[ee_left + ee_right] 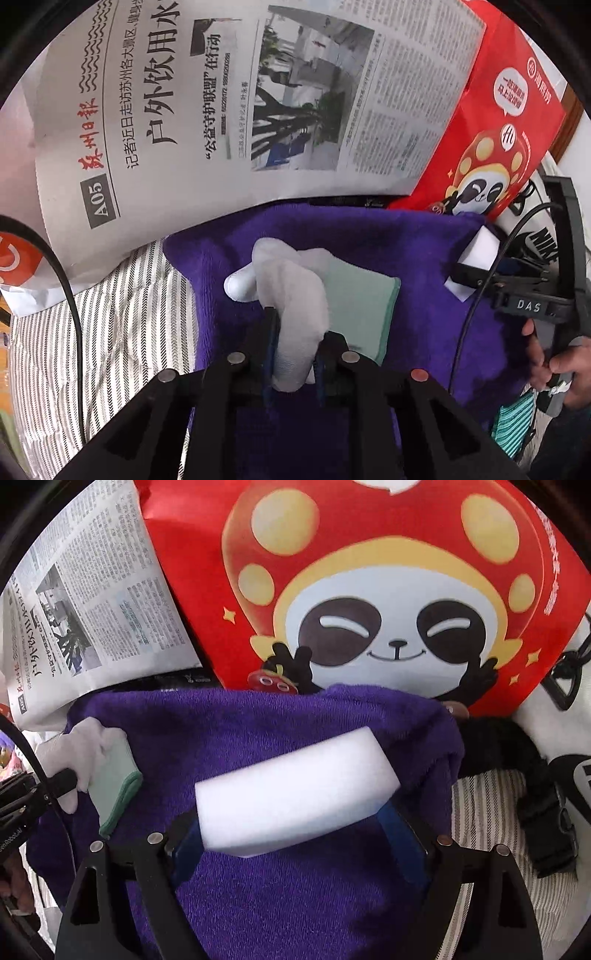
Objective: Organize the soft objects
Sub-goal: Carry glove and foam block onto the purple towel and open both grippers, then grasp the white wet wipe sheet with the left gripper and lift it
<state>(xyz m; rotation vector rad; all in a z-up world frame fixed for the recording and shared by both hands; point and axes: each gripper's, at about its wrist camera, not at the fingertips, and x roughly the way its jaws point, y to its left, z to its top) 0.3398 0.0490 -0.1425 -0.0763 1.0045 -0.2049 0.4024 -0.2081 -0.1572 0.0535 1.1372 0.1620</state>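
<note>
Over a purple towel [424, 251], left hand-held gripper [295, 354] pinches white sock [295, 295]; right hand-held gripper [295, 834] clamps sponge [295, 790].

Towel [424, 266] on the striped sheet [122, 314]; sock [295, 295] over the folded cloth [362, 306] at centre — sponge [476, 258] at 3 o'clock, newspaper [258, 92] at 12, printed bag [495, 140] at 2.

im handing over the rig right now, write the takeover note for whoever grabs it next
Left gripper: shut on the white sock, held over the purple towel.
Right gripper: shut on the white sponge, also above the towel.
A pale green cloth lies flat on the towel, just under the sock.
Done: green cloth set on the towel.
Left: put down the sock and sponge, probably beside the cloth.
</note>
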